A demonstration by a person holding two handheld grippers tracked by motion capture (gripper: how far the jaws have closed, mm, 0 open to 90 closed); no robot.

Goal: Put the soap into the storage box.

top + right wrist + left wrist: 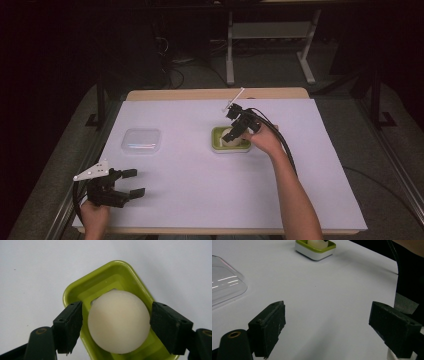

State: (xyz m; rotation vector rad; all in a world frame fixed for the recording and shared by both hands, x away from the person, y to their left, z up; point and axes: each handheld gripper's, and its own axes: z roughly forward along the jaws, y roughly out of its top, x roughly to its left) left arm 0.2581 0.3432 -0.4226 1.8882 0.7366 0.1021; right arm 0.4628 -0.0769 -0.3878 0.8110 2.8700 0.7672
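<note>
Your right gripper [116,322] straddles a cream ball [117,321] seated in a lime-green tray [105,277].
The ball is smooth, matte and round, and it sits in the tray's recess right of the table's centre; your jaws stand apart on either side of it, with narrow gaps. Your left gripper [134,182] rests with its jaws spread near the front left edge, bare white table [190,175] ahead of it. A clear plastic lid [142,141] lies well left of the tray.
</note>
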